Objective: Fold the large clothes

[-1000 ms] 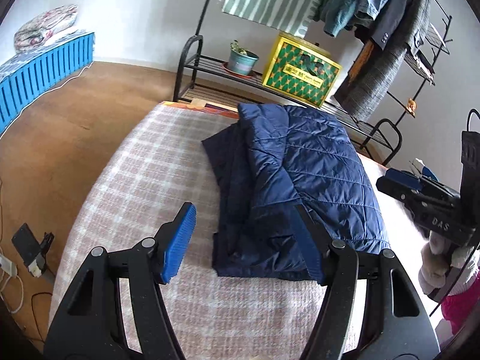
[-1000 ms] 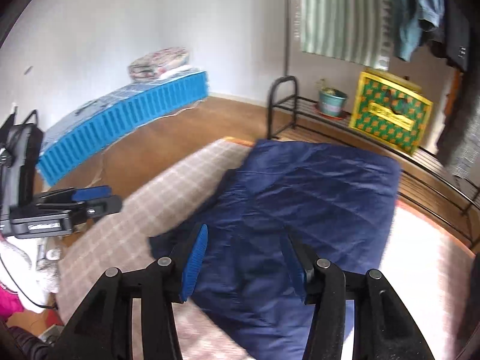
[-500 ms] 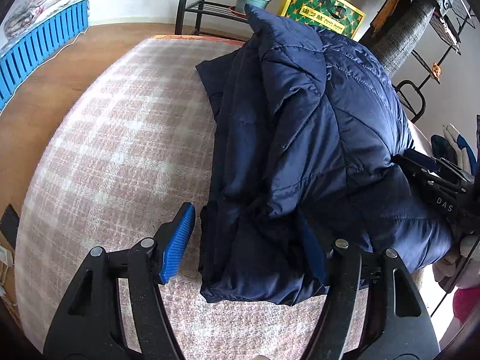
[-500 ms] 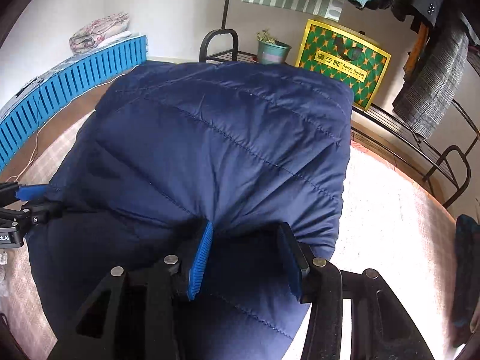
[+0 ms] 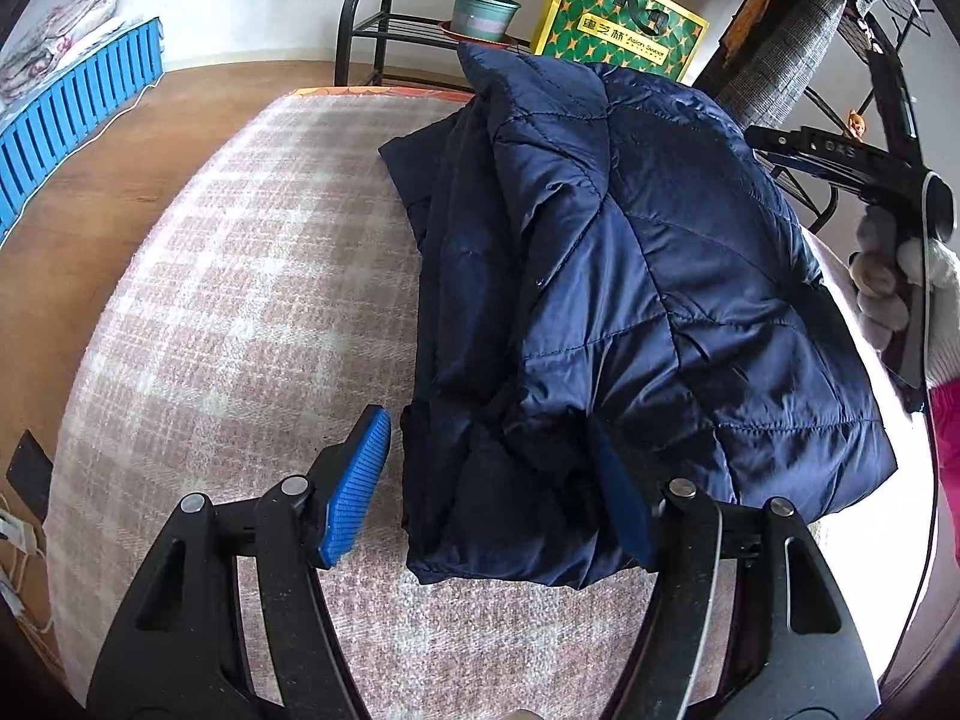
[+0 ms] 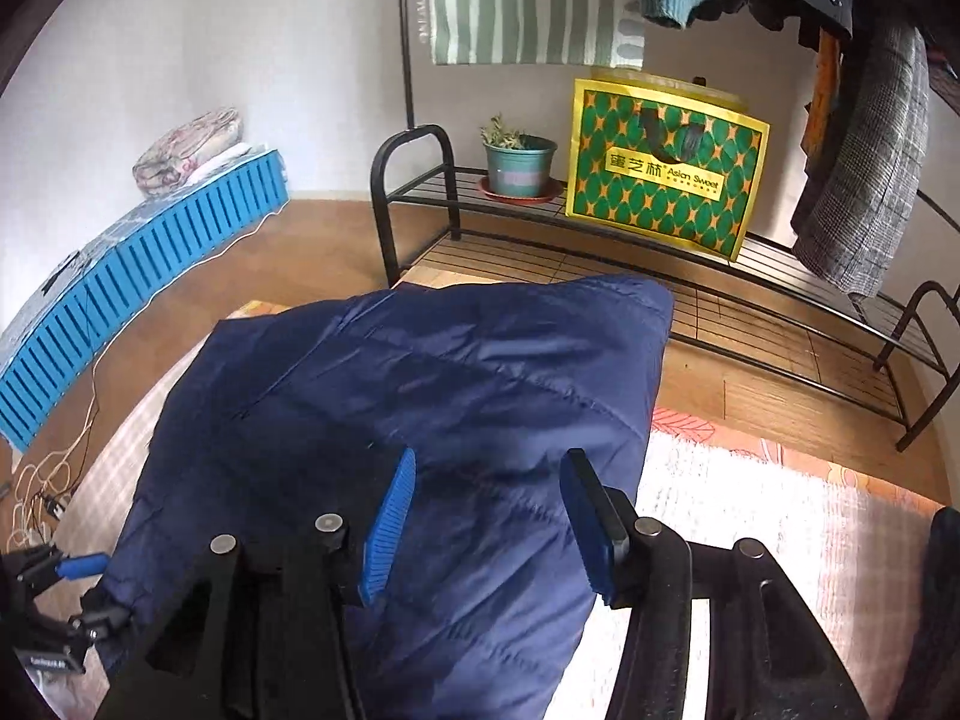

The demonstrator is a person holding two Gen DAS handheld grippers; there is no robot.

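A navy quilted jacket (image 5: 630, 276) lies folded in a thick bundle on the pink plaid blanket (image 5: 240, 300). My left gripper (image 5: 489, 426) stands open low over the jacket's near left corner. Its left pad (image 5: 360, 480) is over bare blanket, apart from the fabric, and its right pad (image 5: 621, 510) rests against a fold. In the right wrist view my right gripper (image 6: 489, 462) hovers over the jacket (image 6: 420, 396); its jaws are opening and no fabric is pinched between them. The left wrist view shows that right gripper (image 5: 840, 150) beyond the jacket's far right side, held by a gloved hand (image 5: 882, 288).
Behind the blanket stands a black metal rack (image 6: 600, 252) with a potted plant (image 6: 519, 159) and a green-yellow bag (image 6: 666, 174); clothes hang above it. A blue slatted panel (image 6: 150, 264) and cables (image 6: 48, 480) lie on the wooden floor at the left.
My left gripper sank close over the jacket's near corner, then held still. My right gripper left the jacket's near right part and swung to its far right side, jaws a little wider.
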